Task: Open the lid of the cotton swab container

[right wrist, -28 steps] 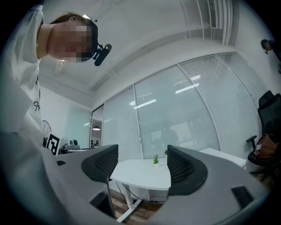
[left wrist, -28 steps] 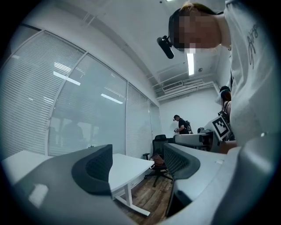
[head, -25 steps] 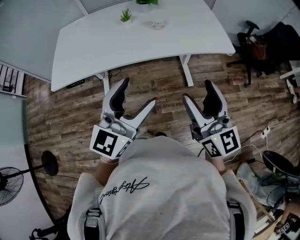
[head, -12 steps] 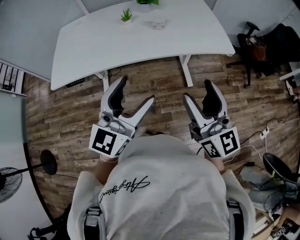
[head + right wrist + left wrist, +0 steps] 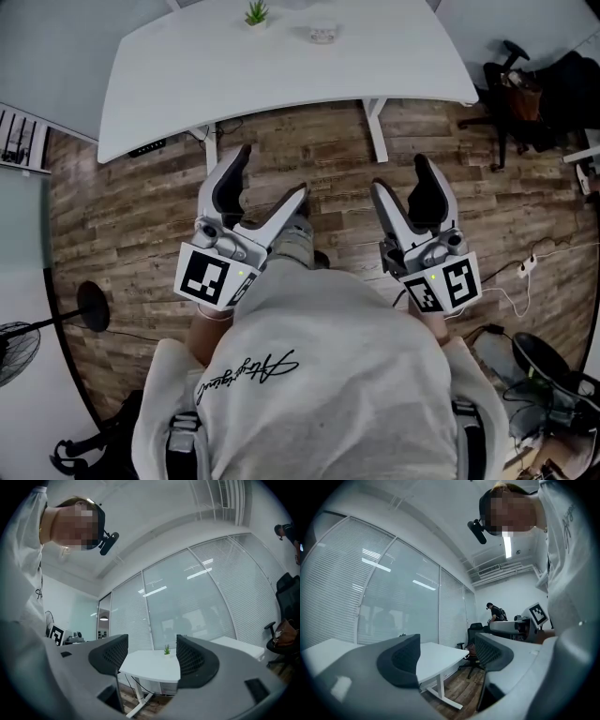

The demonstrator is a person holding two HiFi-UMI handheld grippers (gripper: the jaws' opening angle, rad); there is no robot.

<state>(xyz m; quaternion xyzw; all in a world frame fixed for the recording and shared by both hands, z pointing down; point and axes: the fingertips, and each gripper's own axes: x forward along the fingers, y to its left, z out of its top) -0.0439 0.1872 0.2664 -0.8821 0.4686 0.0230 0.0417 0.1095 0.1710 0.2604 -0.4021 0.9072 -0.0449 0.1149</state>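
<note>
Since a second ago the desk [image 5: 281, 84] has slid up toward the top of the head view, and a trouser leg [image 5: 292, 239] now shows between our two tools, so we judge that we are stepping toward it. Both grippers sit a shade lower in the view but are otherwise held as before.

Our left gripper [image 5: 272, 173] hangs over the wooden floor [image 5: 131, 225], short of the desk, with its jaws spread wide and nothing between them; its own view shows only the desk edge and the room through the gap. We carry it open because there is nothing to grip yet.

On the far side of the desk stands a small plant [image 5: 255, 13], and just right of it the cotton swab container [image 5: 323, 35], a small clear thing near the far edge, well apart from both tools. It is too small to tell how its lid sits.

Our right gripper [image 5: 400, 173] is level with the left, also over the floor, with its jaws wide apart and empty. It points at the desk, ready for the reach. The task itself has not begun.
</note>
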